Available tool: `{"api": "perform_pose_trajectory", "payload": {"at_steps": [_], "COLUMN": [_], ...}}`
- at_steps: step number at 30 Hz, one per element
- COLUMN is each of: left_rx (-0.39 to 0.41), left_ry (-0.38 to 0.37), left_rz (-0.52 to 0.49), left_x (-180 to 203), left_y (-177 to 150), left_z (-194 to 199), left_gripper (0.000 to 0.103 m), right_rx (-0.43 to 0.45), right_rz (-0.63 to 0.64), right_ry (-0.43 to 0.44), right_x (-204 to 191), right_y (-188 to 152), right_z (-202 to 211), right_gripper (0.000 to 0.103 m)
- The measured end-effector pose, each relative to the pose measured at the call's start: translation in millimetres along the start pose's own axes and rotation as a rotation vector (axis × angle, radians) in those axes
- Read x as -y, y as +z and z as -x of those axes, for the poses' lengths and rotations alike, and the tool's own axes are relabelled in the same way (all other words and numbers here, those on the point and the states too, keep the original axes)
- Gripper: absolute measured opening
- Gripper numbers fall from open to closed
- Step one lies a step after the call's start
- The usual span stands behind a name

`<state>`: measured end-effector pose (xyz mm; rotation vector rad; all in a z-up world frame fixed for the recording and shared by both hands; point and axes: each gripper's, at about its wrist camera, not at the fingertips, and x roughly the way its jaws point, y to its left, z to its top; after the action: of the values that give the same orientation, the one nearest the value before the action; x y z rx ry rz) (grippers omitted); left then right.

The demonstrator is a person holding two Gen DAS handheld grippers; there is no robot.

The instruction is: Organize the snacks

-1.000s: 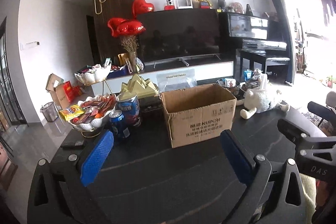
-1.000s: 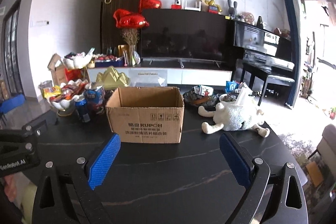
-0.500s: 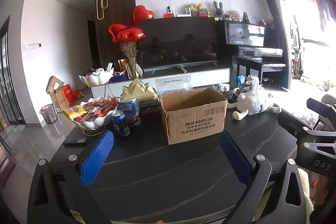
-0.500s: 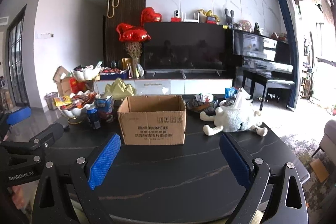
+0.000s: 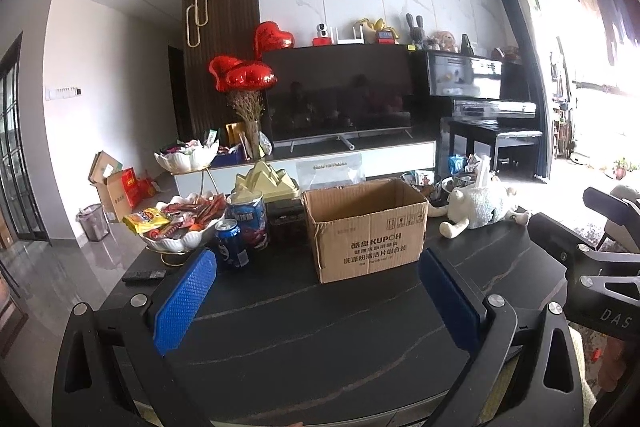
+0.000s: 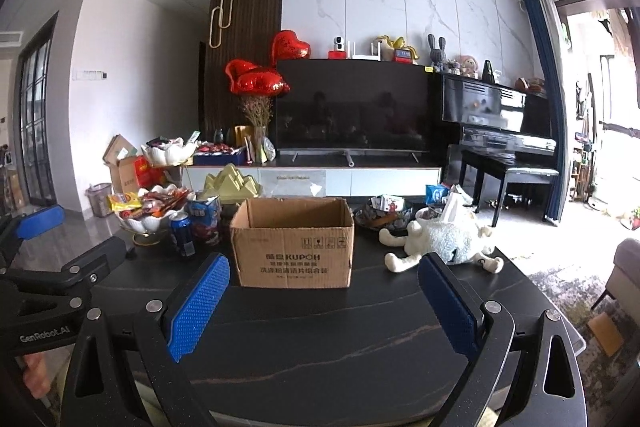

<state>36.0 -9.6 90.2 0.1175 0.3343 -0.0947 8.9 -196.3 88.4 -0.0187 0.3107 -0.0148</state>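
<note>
An open, empty-looking cardboard box (image 5: pixel 366 227) stands mid-table on the black table (image 5: pixel 320 339); it also shows in the right wrist view (image 6: pixel 294 243). Left of it a white tiered bowl of snack packets (image 5: pixel 182 223) stands beside a blue can (image 5: pixel 232 245) and a blue snack tub (image 5: pixel 248 217). My left gripper (image 5: pixel 318 291) is open and empty, well short of the box. My right gripper (image 6: pixel 324 291) is open and empty, facing the box (image 6: pixel 294 243) over the near table edge.
A white plush sheep (image 6: pixel 444 241) lies right of the box, with a dark dish of snacks (image 6: pixel 384 213) behind it. A remote (image 5: pixel 144 274) lies at the table's left edge. A yellow mountain ornament (image 5: pixel 266 181) stands behind the tub.
Both grippers have pulled back and risen from the table, so the box and snacks look smaller and farther. Both stay open.
</note>
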Motion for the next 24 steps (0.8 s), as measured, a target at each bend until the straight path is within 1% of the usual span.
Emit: {"api": "perform_pose_trajectory", "payload": {"at_steps": [6,24], "left_rx": [0.013,0.003], "left_ry": [0.005,0.001], "left_rz": [0.003,0.003], "left_x": [-0.4,-0.8], "left_y": [-2.0,-2.7], "left_z": [1.2,1.6], "left_gripper": [0.103,0.103], "right_rx": [0.003,0.000], "right_rz": [0.005,0.001], "right_ry": [0.001,0.003], "right_x": [-1.2,-1.4], "right_y": [-0.1,-1.0], "right_z": [1.3,3.7], "right_gripper": [0.096,0.096]}}
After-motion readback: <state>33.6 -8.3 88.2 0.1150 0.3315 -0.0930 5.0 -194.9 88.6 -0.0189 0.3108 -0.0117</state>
